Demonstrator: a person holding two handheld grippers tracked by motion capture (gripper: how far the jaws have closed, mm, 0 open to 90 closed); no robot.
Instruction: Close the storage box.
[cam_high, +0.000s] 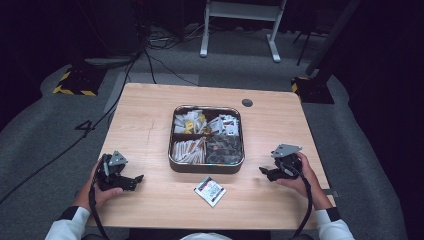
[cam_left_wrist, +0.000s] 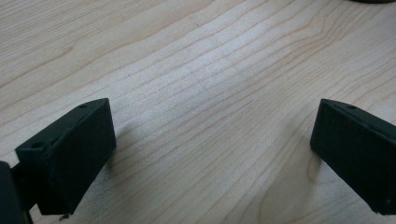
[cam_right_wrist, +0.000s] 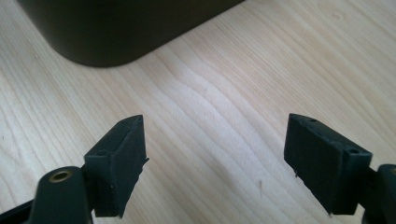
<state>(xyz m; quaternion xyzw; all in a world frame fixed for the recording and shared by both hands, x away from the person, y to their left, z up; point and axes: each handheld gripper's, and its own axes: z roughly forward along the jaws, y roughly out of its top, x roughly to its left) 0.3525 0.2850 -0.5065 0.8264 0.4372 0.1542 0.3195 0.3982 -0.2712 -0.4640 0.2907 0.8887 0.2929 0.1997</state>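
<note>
item: left claw (cam_high: 134, 179), lower left of the high view, held in the person's left hand (cam_high: 102, 187); jaws spread wide with bare wood between them, released, grasping nothing; in the left gripper view (cam_left_wrist: 212, 140) the jaws stand at the left and right edges of the frame, low over the surface

item: right claw (cam_high: 265, 172), lower right of the high view, held in the right hand (cam_high: 300, 180); jaws likewise parted and empty; in the right gripper view (cam_right_wrist: 215, 154) open wood lies between them and the dark wall of the tray (cam_right_wrist: 126, 28) crosses the upper left of the frame

item: tray (cam_high: 206, 167), metal, four compartments, centre of the high view; upper compartments hold pale and yellow packets, lower left holds brownish sticks, lower right holds dark pieces, too small to tell further

item: sachet (cam_high: 210, 191), white with red and dark print, lying flat below the tray's near rim, just beside it, apart from it; between the two claws, well apart from each

item: surface (cam_high: 150, 120), light wood, rounded corners; a small dark round cap (cam_high: 247, 103) toward the upper right; open bare wood left and right of the tray, a narrower strip at the near edge where both claws sit
</note>
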